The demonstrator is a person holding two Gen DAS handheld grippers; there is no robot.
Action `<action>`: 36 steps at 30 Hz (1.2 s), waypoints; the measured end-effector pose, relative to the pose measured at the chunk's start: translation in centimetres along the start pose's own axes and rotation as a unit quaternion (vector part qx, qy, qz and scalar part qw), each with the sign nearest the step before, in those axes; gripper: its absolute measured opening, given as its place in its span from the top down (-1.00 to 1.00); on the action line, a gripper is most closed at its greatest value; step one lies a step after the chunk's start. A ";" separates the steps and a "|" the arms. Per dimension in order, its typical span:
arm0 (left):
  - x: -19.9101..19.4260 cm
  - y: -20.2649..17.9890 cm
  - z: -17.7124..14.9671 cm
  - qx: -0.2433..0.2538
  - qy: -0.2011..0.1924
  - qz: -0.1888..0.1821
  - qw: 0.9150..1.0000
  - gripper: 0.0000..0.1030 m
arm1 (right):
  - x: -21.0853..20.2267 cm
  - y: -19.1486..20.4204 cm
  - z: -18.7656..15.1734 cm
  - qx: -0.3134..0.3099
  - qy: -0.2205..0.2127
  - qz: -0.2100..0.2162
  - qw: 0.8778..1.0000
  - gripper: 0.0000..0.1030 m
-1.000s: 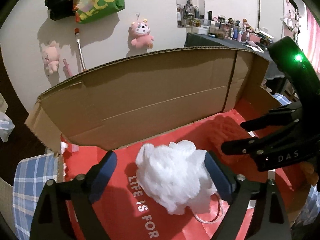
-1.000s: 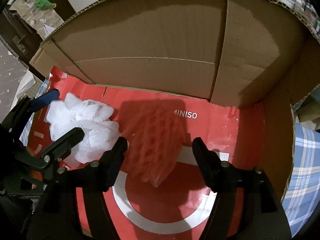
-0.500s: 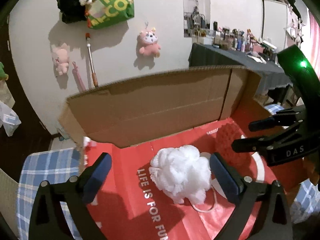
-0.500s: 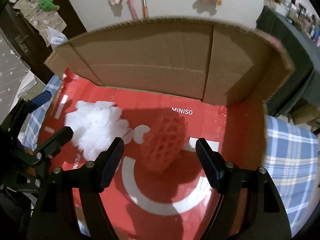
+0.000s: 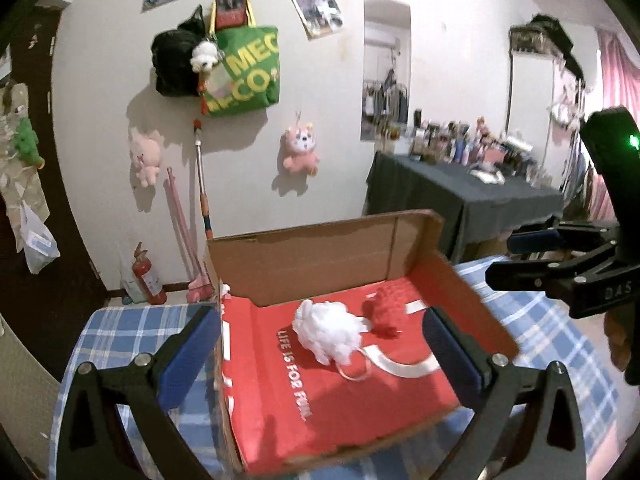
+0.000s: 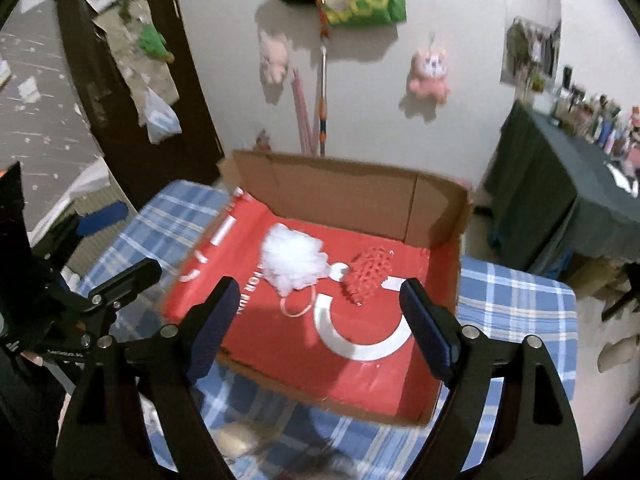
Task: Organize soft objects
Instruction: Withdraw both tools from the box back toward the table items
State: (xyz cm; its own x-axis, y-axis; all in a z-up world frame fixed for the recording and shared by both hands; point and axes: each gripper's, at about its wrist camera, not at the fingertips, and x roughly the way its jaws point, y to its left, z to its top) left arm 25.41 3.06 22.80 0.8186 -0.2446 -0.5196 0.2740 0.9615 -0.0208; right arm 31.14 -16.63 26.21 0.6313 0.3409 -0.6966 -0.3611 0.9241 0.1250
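Observation:
A white mesh bath puff (image 5: pixel 328 330) (image 6: pixel 294 258) lies on the red lining of an open cardboard box (image 5: pixel 320 264) (image 6: pixel 332 196). A red net sponge (image 5: pixel 386 306) (image 6: pixel 367 276) lies just right of it, close by or touching. My left gripper (image 5: pixel 320 346) is open wide, held back above the box's near side, with nothing between its blue pads. My right gripper (image 6: pixel 322 322) is raised over the box's front edge; its jaws are opening and hold nothing. Each gripper shows at the edge of the other's view.
The box rests on a blue plaid cloth (image 5: pixel 120 328) (image 6: pixel 516 296). Behind it is a white wall with a green tote bag (image 5: pixel 244 76), pink plush toys (image 5: pixel 300 150) and leaning sticks (image 5: pixel 200 184). A dark-draped cluttered table (image 5: pixel 460 196) stands at the right.
Both grippers have pulled back and up out of the box, leaving the white puff and the red sponge lying inside. Both jaws have spread wider, the right more.

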 end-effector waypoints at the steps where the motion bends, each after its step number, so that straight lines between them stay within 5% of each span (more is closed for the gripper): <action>1: -1.2 -0.1 -0.2 -0.004 -0.006 -0.004 1.000 -1.00 | -1.5 0.6 -0.6 -0.005 -0.015 -0.002 1.000 -0.81; 14: -14.0 -2.7 -3.9 0.012 -0.084 -0.010 0.996 -1.00 | -13.3 3.6 -8.2 0.028 -0.121 0.048 0.991 -0.82; 25: -20.1 -3.7 -8.5 0.016 -0.116 -0.022 0.993 -1.00 | -18.2 7.7 -15.0 -0.016 -0.180 0.009 0.983 -0.95; 36: -19.8 -4.5 -16.5 -0.019 -0.120 0.003 0.993 -1.00 | -16.1 10.1 -23.5 -0.016 -0.206 -0.065 0.976 -0.95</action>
State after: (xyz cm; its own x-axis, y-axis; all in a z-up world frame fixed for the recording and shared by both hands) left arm -0.35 5.67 19.03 0.9179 -0.2578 -0.3016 0.2537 0.9658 -0.0536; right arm 1.15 -16.88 22.08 0.8932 0.2671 -0.3617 -0.2762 0.9607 0.0273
